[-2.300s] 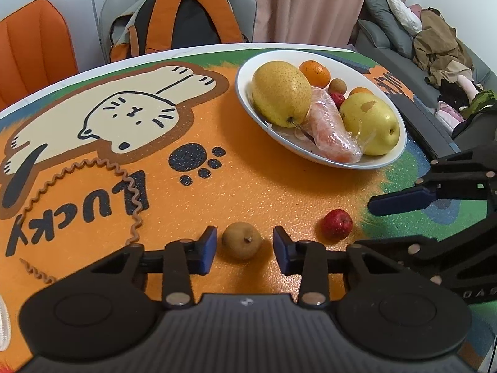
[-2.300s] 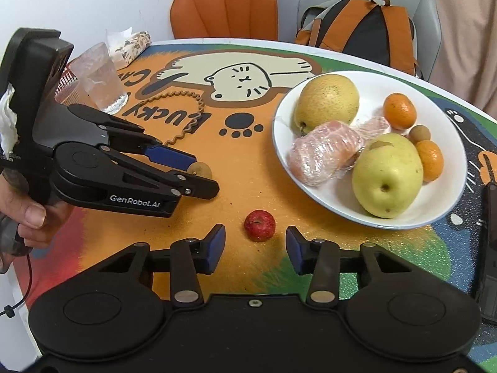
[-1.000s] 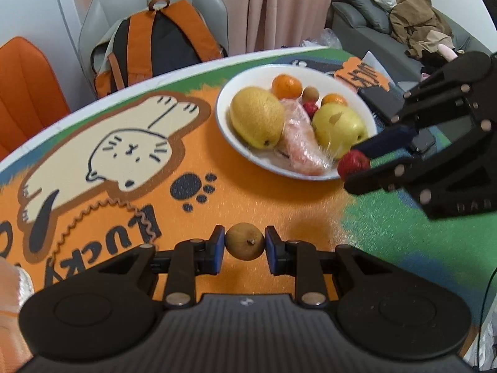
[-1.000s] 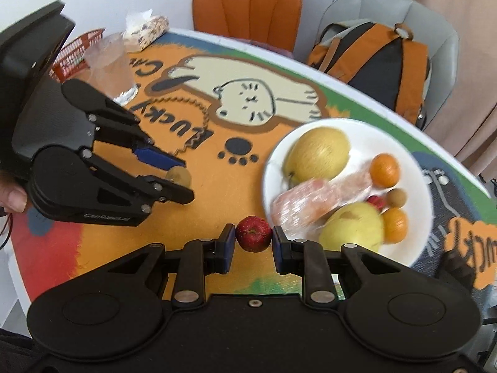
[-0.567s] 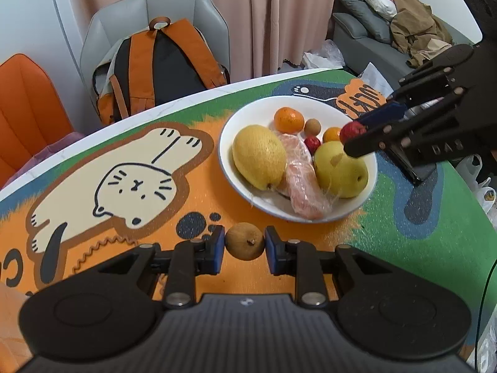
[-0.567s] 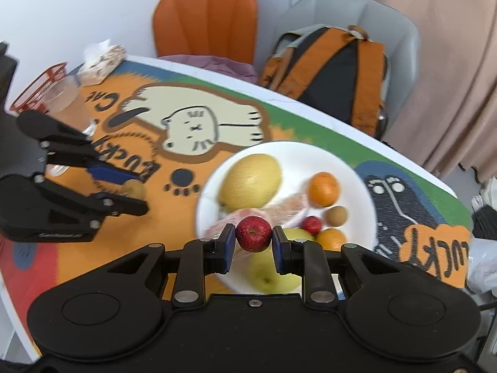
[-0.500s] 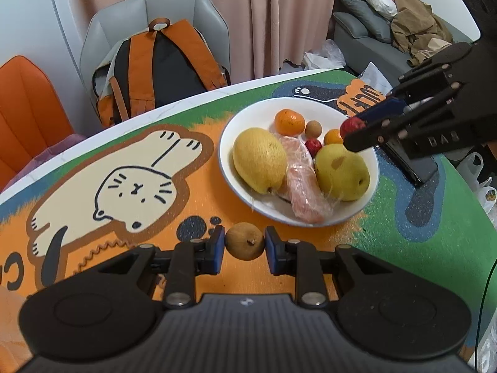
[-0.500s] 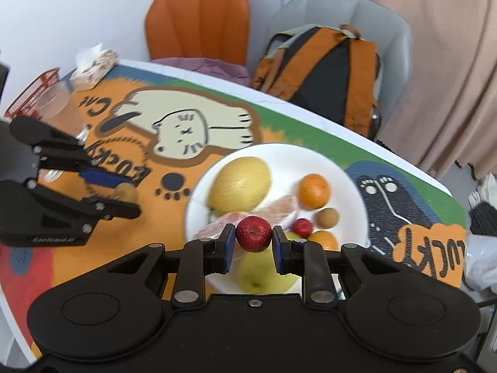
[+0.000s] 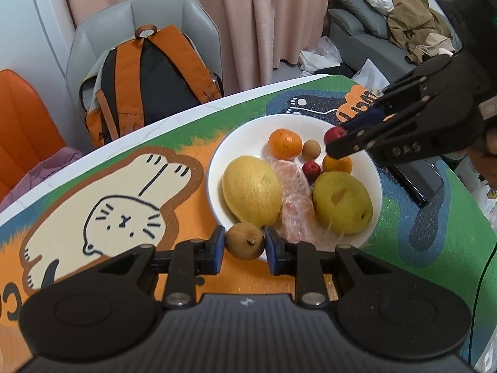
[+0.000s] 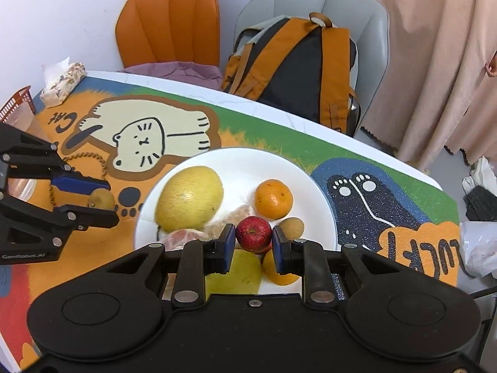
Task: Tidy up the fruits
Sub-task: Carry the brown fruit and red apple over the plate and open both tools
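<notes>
My left gripper point(image 9: 244, 245) is shut on a small brown round fruit point(image 9: 245, 241), held just above the near rim of the white plate point(image 9: 374, 186). My right gripper point(image 10: 253, 238) is shut on a small red fruit point(image 10: 253, 233) and hangs over the plate's point(image 10: 298, 171) right half; in the left wrist view that red fruit point(image 9: 334, 133) shows at its fingertips. The plate holds a large yellow pear point(image 9: 251, 193), a greener pear point(image 9: 341, 206), a wrapped peeled citrus point(image 9: 295, 199), an orange point(image 9: 284, 143), a brown fruit point(image 9: 311, 149) and another red fruit point(image 9: 311, 169).
The round table carries a cat-print mat point(image 9: 118, 211). A dark flat device point(image 9: 416, 180) lies right of the plate. A glass and red basket point(image 10: 15, 112) and a tissue pack point(image 10: 62, 84) stand at the table's left. Chairs and an orange backpack point(image 10: 298, 59) stand behind.
Both grippers have carried their fruits toward the plate. The right one now hangs over the plate's fruits, and the left one has reached the plate's near rim.
</notes>
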`<state>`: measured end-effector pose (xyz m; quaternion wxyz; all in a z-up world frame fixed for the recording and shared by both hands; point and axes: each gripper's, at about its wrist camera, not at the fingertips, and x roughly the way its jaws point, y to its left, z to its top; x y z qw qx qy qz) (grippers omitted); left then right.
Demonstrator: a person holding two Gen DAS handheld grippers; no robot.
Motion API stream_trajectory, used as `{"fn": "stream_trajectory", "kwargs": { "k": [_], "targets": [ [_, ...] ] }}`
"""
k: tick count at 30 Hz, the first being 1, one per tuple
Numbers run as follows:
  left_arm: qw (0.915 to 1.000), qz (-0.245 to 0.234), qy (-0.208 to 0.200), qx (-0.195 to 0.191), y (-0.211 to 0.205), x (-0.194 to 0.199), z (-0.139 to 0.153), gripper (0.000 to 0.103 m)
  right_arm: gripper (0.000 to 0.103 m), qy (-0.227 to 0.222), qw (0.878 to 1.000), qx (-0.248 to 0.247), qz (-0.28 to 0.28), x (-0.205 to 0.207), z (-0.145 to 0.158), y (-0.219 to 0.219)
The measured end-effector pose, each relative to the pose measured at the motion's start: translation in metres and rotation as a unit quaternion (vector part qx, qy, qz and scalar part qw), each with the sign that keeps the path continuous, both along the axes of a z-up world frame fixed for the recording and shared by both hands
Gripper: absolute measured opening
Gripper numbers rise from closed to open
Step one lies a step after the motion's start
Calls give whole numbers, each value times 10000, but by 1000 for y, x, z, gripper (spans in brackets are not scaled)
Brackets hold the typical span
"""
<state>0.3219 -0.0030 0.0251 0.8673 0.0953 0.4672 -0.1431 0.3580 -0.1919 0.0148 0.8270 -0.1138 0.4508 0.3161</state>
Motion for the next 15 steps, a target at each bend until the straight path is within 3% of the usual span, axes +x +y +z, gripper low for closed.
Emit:
{"fn": "stream_trajectory", "kwargs": {
  "k": [15],
  "targets": [
    [9998,-150,60,115,-29,58,4,26,32,295,9994,-11,176,22,-15,-10]
  ]
}}
